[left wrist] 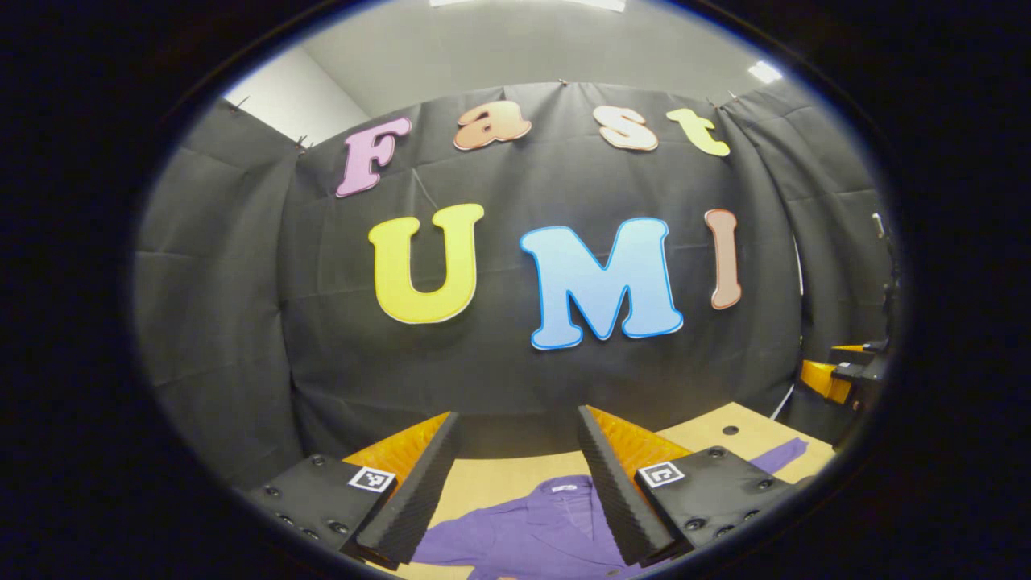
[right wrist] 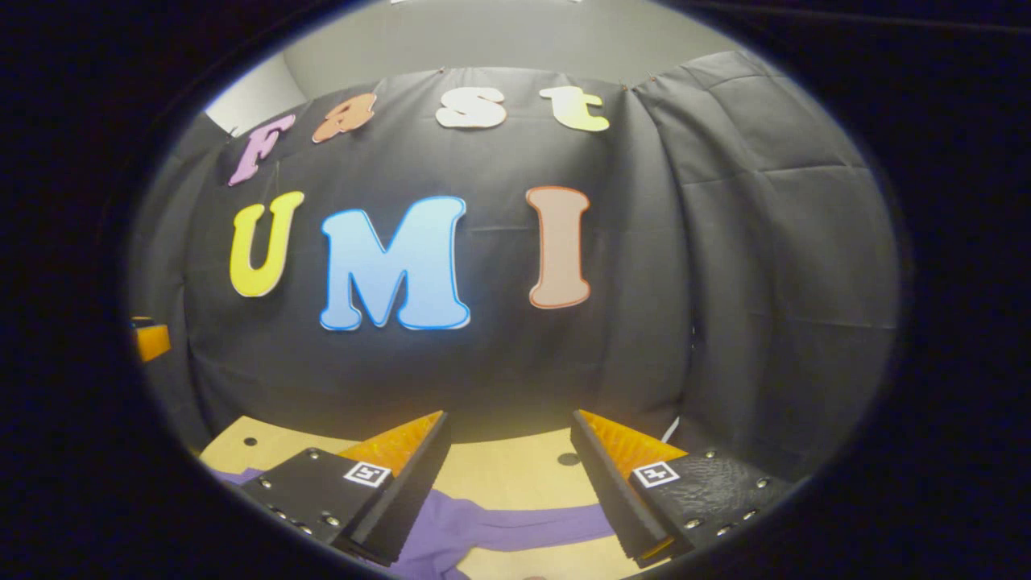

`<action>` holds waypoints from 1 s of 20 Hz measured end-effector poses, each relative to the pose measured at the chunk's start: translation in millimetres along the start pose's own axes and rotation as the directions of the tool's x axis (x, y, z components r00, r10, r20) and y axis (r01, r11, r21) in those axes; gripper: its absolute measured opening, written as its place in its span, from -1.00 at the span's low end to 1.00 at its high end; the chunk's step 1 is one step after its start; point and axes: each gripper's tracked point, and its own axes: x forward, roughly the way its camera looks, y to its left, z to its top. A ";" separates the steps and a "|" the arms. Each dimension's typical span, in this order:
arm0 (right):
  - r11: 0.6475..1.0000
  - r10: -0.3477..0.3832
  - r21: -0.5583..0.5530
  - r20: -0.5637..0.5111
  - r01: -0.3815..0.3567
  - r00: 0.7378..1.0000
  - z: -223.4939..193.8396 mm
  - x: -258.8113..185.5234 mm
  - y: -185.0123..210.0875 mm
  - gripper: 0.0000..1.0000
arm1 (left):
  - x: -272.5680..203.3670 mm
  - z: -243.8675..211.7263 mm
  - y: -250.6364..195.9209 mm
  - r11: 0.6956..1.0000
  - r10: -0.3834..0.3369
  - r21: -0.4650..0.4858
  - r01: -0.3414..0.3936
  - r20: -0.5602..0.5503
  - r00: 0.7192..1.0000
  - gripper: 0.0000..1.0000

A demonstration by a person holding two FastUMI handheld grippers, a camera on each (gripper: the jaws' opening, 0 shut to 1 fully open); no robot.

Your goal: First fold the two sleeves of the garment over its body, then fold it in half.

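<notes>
Both my left tongs and right tongs are spread; the sleeve lies crosswise just under the right ones, nearer.

Looks like a recording booth in a lab, not a home: black cloth wall pinned up across the middle of the frame, plain grey ceiling with panel lights at the top, light wooden surface with drilled holes at the bottom.
</notes>
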 end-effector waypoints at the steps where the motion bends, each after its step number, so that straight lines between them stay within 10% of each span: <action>1: 1.000 -0.012 -0.002 -0.016 0.012 1.000 -8.1 5.1 -8.4 0.87 | 1.3 -1.1 -2.7 1.000 0.000 0.005 0.000 -0.003 1.000 0.89; 20: 0.983 -0.157 0.025 -0.377 0.180 0.913 -196.1 72.8 -139.8 0.87 | 41.6 -27.2 -79.3 0.998 -0.014 0.066 0.020 -0.088 0.996 1.00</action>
